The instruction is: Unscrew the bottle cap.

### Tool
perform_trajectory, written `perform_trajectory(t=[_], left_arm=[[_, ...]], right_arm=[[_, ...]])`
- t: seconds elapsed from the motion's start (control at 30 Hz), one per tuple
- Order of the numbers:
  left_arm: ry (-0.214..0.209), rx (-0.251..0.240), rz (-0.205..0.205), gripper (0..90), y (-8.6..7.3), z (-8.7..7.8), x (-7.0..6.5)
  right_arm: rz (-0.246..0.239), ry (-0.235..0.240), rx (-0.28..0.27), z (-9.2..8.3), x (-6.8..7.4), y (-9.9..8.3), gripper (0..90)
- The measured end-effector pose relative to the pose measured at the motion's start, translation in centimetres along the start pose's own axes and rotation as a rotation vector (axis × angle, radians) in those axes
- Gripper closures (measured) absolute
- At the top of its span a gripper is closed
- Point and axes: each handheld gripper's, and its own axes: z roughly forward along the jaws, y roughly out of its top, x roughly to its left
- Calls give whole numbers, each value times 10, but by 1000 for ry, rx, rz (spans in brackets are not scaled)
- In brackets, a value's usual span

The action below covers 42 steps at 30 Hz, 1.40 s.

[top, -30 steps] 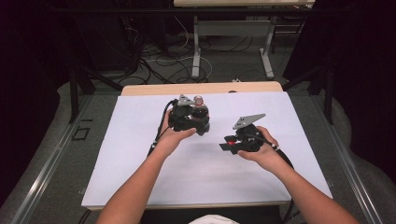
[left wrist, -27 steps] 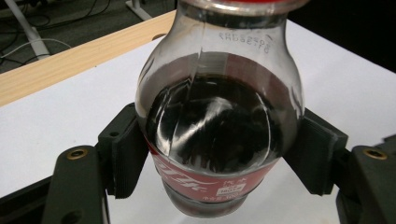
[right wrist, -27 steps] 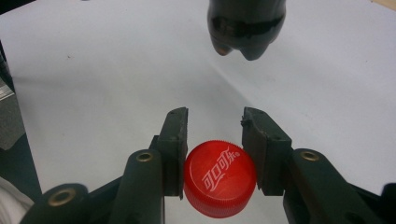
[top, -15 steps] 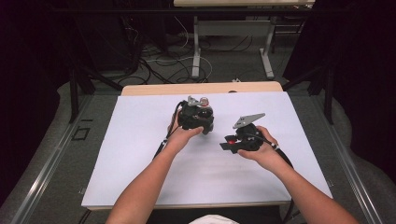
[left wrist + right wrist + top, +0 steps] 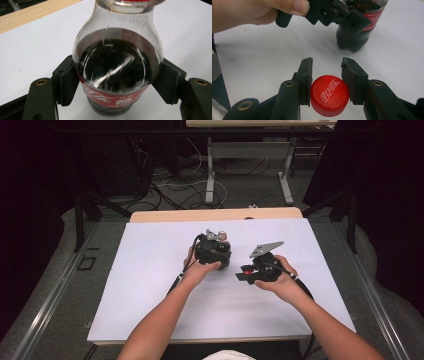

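A small cola bottle (image 5: 117,62) with dark drink and a red label stands upright between the pads (image 5: 66,82) of my left gripper (image 5: 117,85), which is shut on its body. In the high view that left gripper (image 5: 212,251) is at the middle of the white sheet. In the right gripper view the bottle (image 5: 355,35) appears to rest its base on the sheet, with the left gripper (image 5: 337,12) clamped around it. My right gripper (image 5: 327,65) is shut on a red bottle cap (image 5: 329,96), held top up just to the right of the bottle. In the high view the right gripper (image 5: 245,272) carries a grey plate.
A white sheet (image 5: 150,285) covers the table, whose wooden strip (image 5: 165,215) shows at the far edge. Black cables trail from both grippers toward the person. Beyond the table are table legs and floor cables (image 5: 165,185). Free sheet lies to the left and right of the hands.
The left hand has carried the bottle down and to the right, closer to the right gripper. The right hand with the cap has stayed where it was.
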Motion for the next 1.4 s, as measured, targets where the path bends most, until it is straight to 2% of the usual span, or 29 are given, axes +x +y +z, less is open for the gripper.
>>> perform_trajectory(t=[0.13, 0.37, 0.53, 0.8, 0.97, 1.13, 1.17, 1.2, 1.33, 1.37, 1.4], left_arm=[[4, 2, 7, 296, 0, 0, 1], [14, -10, -11, 296, -1, 1, 6], [2, 1, -5, 292, -2, 0, 7], [6, 9, 8, 287, -2, 0, 6], [3, 12, -11, 282, -2, 0, 6], [5, 12, -30, 223, -2, -2, 8], [2, 14, -40, 207, -2, -4, 9], [-3, 2, -56, 193, -2, -5, 9], [-26, -11, -75, 138, -2, -12, 12], [-38, -11, -87, 99, -2, -13, 13], [-45, 2, -93, 60, -3, -15, 14]], right_arm=[[-3, -3, 3, 1, 0, 0, 607], [-8, -10, -7, 1, -2, 0, 607], [-3, -2, 1, 1, -2, 0, 607], [-7, -6, -4, 3, 0, 0, 607], [-3, -1, -1, 3, -1, 0, 607], [3, -4, 0, 5, -1, 1, 607], [-1, -2, 15, 4, -2, 1, 607], [-1, -2, 5, 6, -2, 1, 607], [-9, -13, -4, 10, -2, 2, 607], [-6, -6, 19, 9, -2, 3, 607], [0, -9, 5, 11, -1, 2, 607]])
